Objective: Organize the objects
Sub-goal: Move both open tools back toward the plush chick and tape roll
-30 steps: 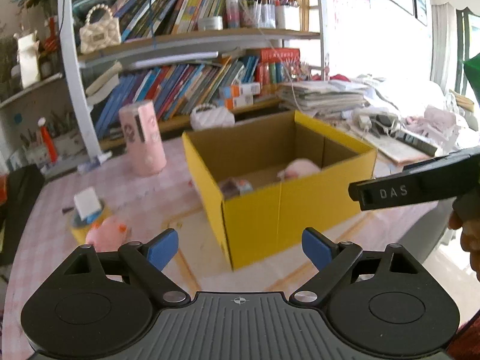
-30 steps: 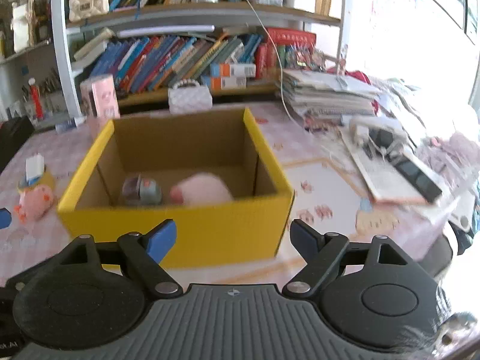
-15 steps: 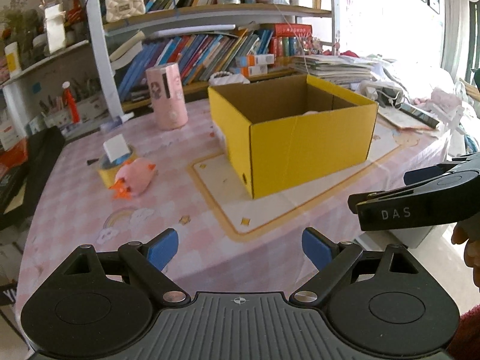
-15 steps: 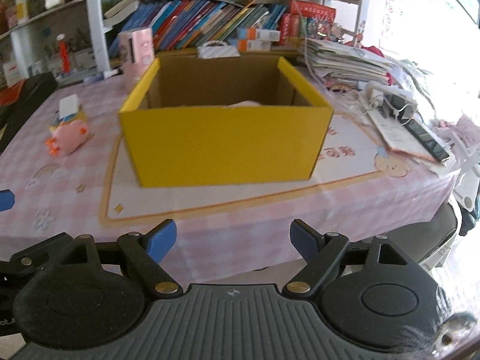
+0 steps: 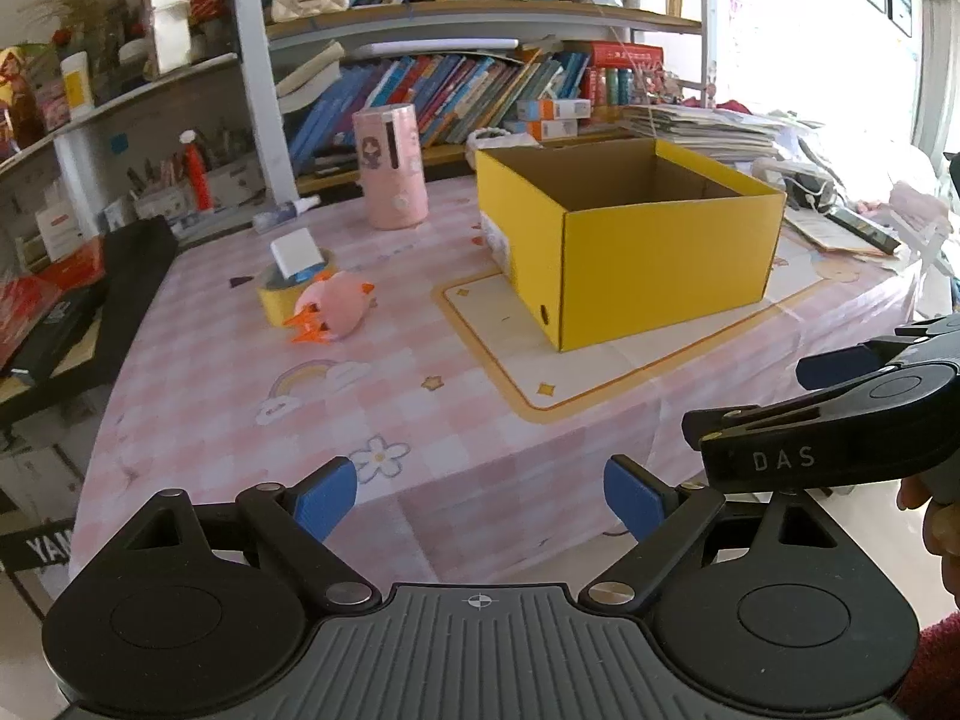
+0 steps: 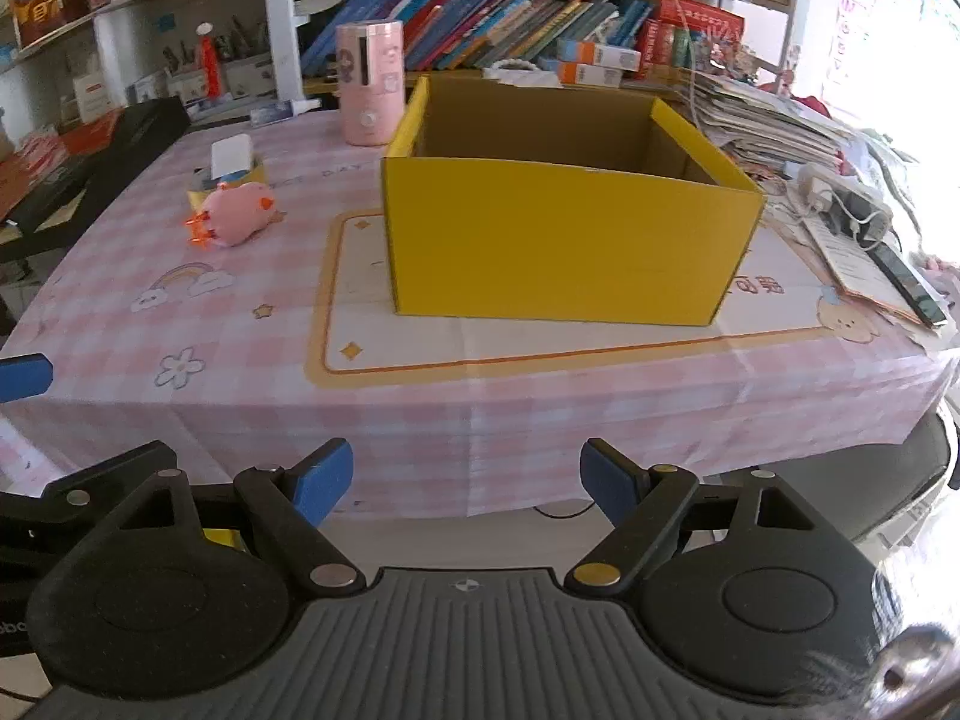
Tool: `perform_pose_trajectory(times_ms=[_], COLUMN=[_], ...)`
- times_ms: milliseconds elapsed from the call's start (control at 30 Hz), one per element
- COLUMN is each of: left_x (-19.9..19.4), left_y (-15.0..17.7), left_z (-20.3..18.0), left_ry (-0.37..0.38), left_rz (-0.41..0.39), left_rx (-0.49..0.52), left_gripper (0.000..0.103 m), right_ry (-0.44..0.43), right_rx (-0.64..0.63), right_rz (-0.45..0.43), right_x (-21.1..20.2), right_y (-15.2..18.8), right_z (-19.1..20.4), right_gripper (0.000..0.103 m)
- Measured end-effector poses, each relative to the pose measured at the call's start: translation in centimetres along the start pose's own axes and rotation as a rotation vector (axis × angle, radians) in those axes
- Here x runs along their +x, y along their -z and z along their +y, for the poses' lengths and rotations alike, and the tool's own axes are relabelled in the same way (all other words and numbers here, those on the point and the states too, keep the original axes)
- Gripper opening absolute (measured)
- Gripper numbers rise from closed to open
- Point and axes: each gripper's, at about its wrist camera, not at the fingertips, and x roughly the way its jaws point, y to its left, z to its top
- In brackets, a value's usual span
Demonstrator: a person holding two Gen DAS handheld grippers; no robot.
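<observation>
An open yellow cardboard box [image 5: 654,258] [image 6: 564,246] stands on the pink checked tablecloth; its contents are hidden from here. A pink plush toy [image 5: 339,306] [image 6: 237,219] lies left of the box beside a yellow tape roll [image 5: 282,291] with a white block on it. A pink cylinder [image 5: 390,168] [image 6: 367,93] stands behind. My left gripper [image 5: 480,495] is open and empty, off the table's front edge. My right gripper [image 6: 465,480] is open and empty, also off the front edge; its body shows in the left wrist view [image 5: 840,426].
A bookshelf [image 5: 480,84] full of books runs behind the table. Stacked papers [image 6: 774,120], a power strip and a phone [image 6: 906,288] lie at the right. A black case [image 5: 120,276] sits at the table's left edge.
Both grippers have pulled back and down from over the box to off the table's front edge. The box contents have dropped out of sight. Both stay open.
</observation>
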Motion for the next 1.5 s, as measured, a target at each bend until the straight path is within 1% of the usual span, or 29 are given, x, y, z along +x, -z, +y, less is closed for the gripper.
perform_pose_trajectory(times_ms=[300, 1033, 1300, 1500], left_x=[-1.1, -2.7, -1.9, -0.4], left_y=[0.8, 1.9, 1.8, 1.0], left_z=[1.8, 6.3, 7.4, 8.3], left_ry=[-0.037, -0.116, -0.135, -0.151], left_rz=[-0.004, -0.013, 0.001, 0.014], left_rx=[-0.027, -0.103, -0.129, -0.143], left_gripper=[0.092, 0.092, 0.092, 0.092], right_ry=[-0.038, -0.109, -0.133, -0.152], right_rx=[-0.039, -0.127, -0.159, -0.172], right_rz=[-0.006, -0.024, -0.018, -0.012], right_x=[-0.3, -0.1, 1.0, 2.7], right_y=[0.0, -1.1, -2.0, -3.3], right_z=[2.3, 7.7, 9.0, 9.5], right_gripper=[0.083, 0.083, 0.083, 0.083])
